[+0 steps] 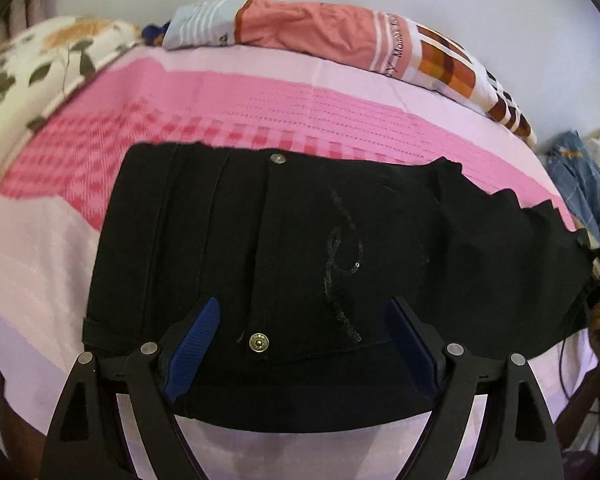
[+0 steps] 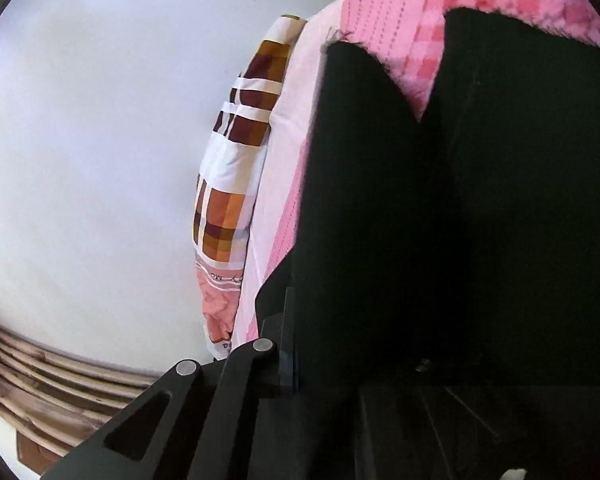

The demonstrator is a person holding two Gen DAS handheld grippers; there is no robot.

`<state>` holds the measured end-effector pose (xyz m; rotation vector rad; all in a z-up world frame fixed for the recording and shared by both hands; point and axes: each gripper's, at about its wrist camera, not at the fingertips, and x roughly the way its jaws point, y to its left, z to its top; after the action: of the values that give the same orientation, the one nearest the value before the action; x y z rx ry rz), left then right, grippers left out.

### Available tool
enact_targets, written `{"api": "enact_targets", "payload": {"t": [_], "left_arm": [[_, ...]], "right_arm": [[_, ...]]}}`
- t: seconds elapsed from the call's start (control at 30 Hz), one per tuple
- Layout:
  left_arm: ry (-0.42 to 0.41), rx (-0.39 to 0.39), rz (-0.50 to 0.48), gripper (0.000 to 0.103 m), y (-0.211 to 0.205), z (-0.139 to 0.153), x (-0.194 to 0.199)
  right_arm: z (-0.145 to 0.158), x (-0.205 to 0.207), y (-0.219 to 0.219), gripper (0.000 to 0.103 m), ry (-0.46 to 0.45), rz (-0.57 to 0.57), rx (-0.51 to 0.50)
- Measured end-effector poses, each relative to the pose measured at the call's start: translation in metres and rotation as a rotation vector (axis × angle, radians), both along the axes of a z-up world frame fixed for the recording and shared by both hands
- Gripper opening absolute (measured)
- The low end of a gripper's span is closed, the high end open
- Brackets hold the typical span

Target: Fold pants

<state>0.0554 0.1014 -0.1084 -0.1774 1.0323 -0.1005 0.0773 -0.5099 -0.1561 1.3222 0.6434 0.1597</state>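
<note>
Pants lie flat on the bed; left gripper hovers with jaws apart, right gripper clamped on black cloth; lift evenly, keeping edges aligned.

Left wrist steep, close over pants; right rolled

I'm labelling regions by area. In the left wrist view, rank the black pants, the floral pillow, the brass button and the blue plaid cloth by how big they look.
1. Black pants
2. Floral pillow
3. Blue plaid cloth, partly cut off
4. Brass button
</note>
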Motion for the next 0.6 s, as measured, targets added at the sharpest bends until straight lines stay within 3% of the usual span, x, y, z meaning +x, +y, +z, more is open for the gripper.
{"api": "enact_targets", "payload": {"t": [0.13,0.23,0.33,0.43,0.53,0.6], "left_arm": [[0.002,0.004,0.010,0.085,0.003,0.004,0.001],[0.004,0.004,-0.005,0.085,0.005,0.005,0.000],[0.013,0.043,-0.035,0.085,0.000,-0.001,-0.002],[0.013,0.089,-0.052,0.085,-0.007,-0.005,-0.003],[0.018,0.084,-0.054,0.085,-0.008,-0.004,-0.002],[0.021,0.070,-0.054,0.085,-0.006,-0.003,-0.002]], "right_arm": [[0.038,-0.015,-0.002,0.007,-0.024,-0.029,-0.086],[0.079,-0.048,-0.012,0.007,0.008,-0.084,-0.271],[0.079,-0.069,-0.012,0.007,0.098,-0.062,-0.376],[0.033,-0.086,-0.032,0.006,0.208,-0.062,-0.289],[-0.021,-0.105,-0.040,0.003,0.195,-0.098,-0.081],[-0.024,-0.112,-0.050,0.007,0.171,-0.116,-0.022]]}}
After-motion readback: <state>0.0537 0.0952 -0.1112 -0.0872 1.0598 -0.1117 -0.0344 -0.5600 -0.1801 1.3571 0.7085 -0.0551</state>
